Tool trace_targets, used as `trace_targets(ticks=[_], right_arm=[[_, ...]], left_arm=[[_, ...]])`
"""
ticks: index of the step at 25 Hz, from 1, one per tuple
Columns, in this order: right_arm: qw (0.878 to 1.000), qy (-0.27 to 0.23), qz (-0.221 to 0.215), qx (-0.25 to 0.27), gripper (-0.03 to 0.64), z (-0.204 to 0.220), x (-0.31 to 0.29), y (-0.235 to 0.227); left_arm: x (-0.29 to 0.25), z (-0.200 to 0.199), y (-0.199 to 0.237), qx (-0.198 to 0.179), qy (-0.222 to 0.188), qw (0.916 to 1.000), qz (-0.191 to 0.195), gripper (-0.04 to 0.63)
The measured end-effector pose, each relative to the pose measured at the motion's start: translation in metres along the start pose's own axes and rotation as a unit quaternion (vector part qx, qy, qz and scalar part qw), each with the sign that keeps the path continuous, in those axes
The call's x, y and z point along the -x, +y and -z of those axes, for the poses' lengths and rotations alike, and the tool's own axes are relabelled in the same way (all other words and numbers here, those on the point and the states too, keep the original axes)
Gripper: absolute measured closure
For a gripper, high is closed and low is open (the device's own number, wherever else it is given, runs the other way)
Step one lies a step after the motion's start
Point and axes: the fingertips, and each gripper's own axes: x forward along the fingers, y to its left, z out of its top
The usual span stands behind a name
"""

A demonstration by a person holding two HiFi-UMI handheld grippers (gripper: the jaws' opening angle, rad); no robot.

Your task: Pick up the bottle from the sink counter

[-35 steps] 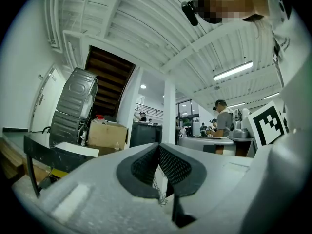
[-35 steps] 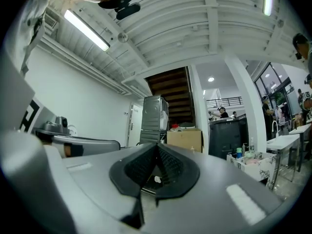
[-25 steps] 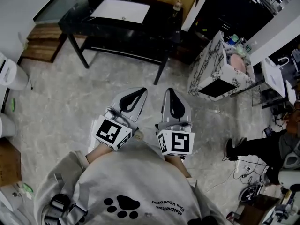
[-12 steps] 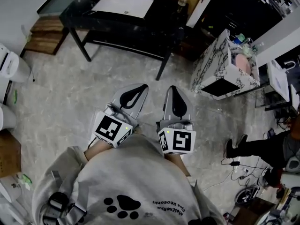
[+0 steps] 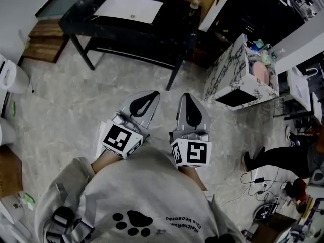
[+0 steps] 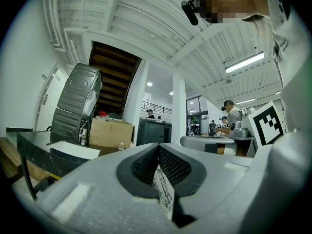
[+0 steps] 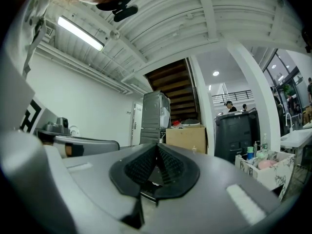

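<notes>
We hold left gripper (image 5: 155, 93) and right gripper (image 5: 186, 95) level above the marbled floor (image 5: 76, 100), ribbed black pads (image 7: 141, 165) pressed together empty; the small bottle (image 5: 193, 4) stands on the glossy black counter (image 5: 172, 23), right of the white rectangular basin (image 5: 129, 9).

A marble-patterned box (image 5: 220, 72) stands open on the pale floor (image 5: 66, 110) — cables (image 5: 253, 178) trail beside a person's boot (image 5: 249, 161).

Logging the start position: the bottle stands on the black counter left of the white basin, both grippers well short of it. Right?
Wrong side: the head view shows the bottle right of the white basin, near the black counter's right end. The left gripper and right gripper are indeed well short of it.
</notes>
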Motion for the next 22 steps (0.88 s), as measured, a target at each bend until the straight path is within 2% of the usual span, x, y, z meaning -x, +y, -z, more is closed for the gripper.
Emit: trace_targets(ticks=[12,17,22], right_arm=[[1.0,-0.007,0.027,0.004,0.617,0.0,-0.105,-0.04],[0.998,-0.006,0.057,0.003,0.617,0.004,-0.143,-0.056],[0.995,0.001,0.099,0.005,0.617,0.015,-0.161,-0.076]], left_arm=[[-0.087,-0.011,0.078,-0.007,-0.006,0.9995,0.03,0.595],[-0.122,-0.012,0.111,-0.007,-0.002,0.9984,0.056,0.594],[-0.153,-0.006,0.123,-0.001,0.001,0.9955,0.095,0.594]])
